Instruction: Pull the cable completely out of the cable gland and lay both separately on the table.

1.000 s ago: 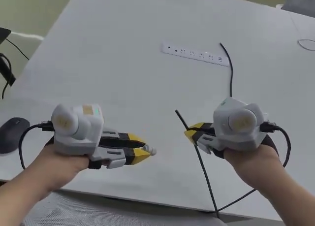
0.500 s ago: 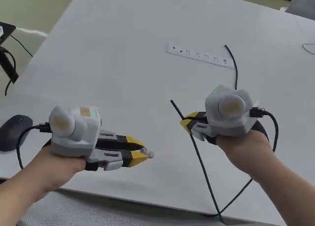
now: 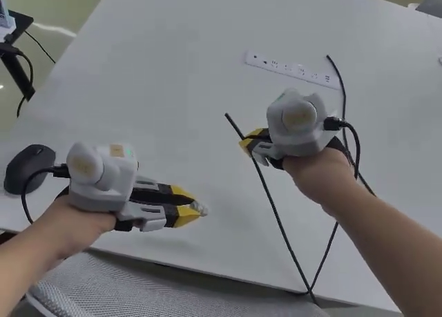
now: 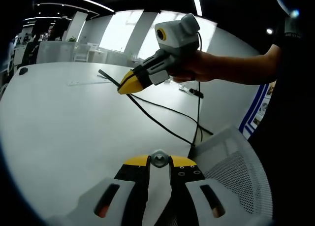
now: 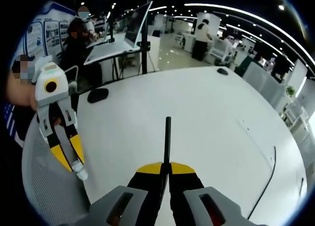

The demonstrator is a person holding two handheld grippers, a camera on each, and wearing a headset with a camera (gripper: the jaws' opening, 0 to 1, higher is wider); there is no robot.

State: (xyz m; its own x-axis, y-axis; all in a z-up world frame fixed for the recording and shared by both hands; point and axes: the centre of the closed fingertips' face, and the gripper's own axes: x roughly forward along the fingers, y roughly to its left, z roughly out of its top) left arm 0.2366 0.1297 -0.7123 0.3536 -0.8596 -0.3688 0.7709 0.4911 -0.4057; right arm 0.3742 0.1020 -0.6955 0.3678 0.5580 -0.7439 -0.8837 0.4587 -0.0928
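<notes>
The cable gland (image 4: 157, 159) is pinched in the shut fingers (image 4: 135, 162) of the left gripper (image 3: 194, 210), above the counter (image 3: 173, 68) edge. The cable (image 3: 273, 205) is squeezed by the right gripper (image 3: 244, 145), clear of the gland. Each should be lowered gently and set down apart. No writing can be read.
</notes>
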